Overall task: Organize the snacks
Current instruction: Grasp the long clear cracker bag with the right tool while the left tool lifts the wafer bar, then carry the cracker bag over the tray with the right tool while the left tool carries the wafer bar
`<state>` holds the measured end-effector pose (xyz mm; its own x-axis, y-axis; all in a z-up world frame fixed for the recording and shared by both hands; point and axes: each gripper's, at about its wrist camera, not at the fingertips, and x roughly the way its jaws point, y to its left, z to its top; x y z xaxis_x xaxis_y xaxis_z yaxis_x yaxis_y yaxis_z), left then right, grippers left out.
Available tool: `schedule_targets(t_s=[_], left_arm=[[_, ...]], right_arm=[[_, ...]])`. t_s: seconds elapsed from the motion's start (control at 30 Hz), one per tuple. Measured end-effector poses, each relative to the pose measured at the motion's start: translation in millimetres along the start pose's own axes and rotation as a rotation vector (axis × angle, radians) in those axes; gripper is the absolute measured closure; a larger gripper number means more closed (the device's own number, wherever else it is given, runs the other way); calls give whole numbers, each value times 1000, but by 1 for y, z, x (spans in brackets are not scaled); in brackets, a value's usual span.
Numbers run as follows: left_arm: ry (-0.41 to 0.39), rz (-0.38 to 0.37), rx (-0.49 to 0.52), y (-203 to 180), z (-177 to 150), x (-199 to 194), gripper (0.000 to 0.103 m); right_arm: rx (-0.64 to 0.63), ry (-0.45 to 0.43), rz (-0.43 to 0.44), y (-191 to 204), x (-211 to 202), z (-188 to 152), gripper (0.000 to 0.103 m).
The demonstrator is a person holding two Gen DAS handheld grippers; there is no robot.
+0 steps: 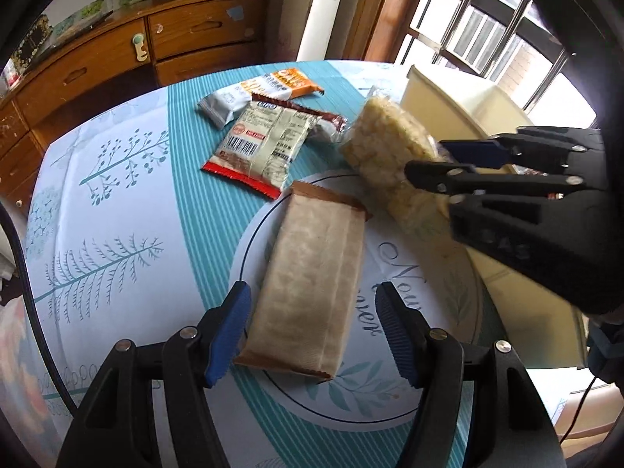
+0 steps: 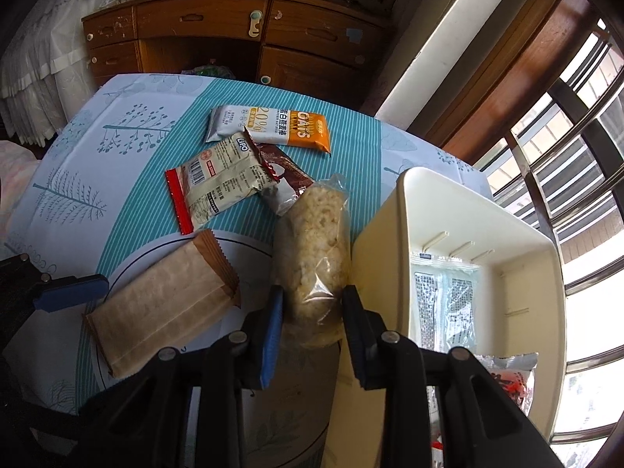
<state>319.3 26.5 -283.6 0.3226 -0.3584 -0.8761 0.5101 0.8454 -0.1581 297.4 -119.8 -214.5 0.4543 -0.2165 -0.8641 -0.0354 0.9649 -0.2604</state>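
Snacks: four wrapped packets lay on the table, one was held above it.
Table: it had a teal and white cloth with leaf prints (image 1: 117, 210).
Right gripper (image 2: 312, 335): its jaws were clamped on the clear packet of pale puffed rice cakes (image 2: 312, 234), just left of the cream plastic bin (image 2: 390, 257).
Cream plastic bin: it stood at the right side; some packets lay inside.
Left gripper (image 1: 312, 335): its jaws stood apart around the near end of the flat brown paper packet (image 1: 312, 280), with a gap on the right side.
Far packets: white packet with red edge (image 2: 210, 191), dark brown packet (image 2: 284, 175) partly under it, and orange and white oat bar (image 2: 273, 126) farthest.
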Motion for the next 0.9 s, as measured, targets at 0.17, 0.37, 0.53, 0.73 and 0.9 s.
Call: schedule_targets(t_s=[0.17,0.37,0.53,0.73,0.9], left_arm=[[37,34,-2,-2,2,8,38],[90,68,21,-9,5,21,38],[97,102,28,-13,8,27,38],[90,149,66,-25,8,31,41],[94,153,61,-28,8,29,45]], right_arm=[[32,-5,46,-6,-7,-3,73],[77,-15,103,-17,-19,-7,73],[86,-36,97,-23,-32,-10,73],[110,-57,105,-33,-50,-14,73],[131,-61,110,-39,-61,-19,73]])
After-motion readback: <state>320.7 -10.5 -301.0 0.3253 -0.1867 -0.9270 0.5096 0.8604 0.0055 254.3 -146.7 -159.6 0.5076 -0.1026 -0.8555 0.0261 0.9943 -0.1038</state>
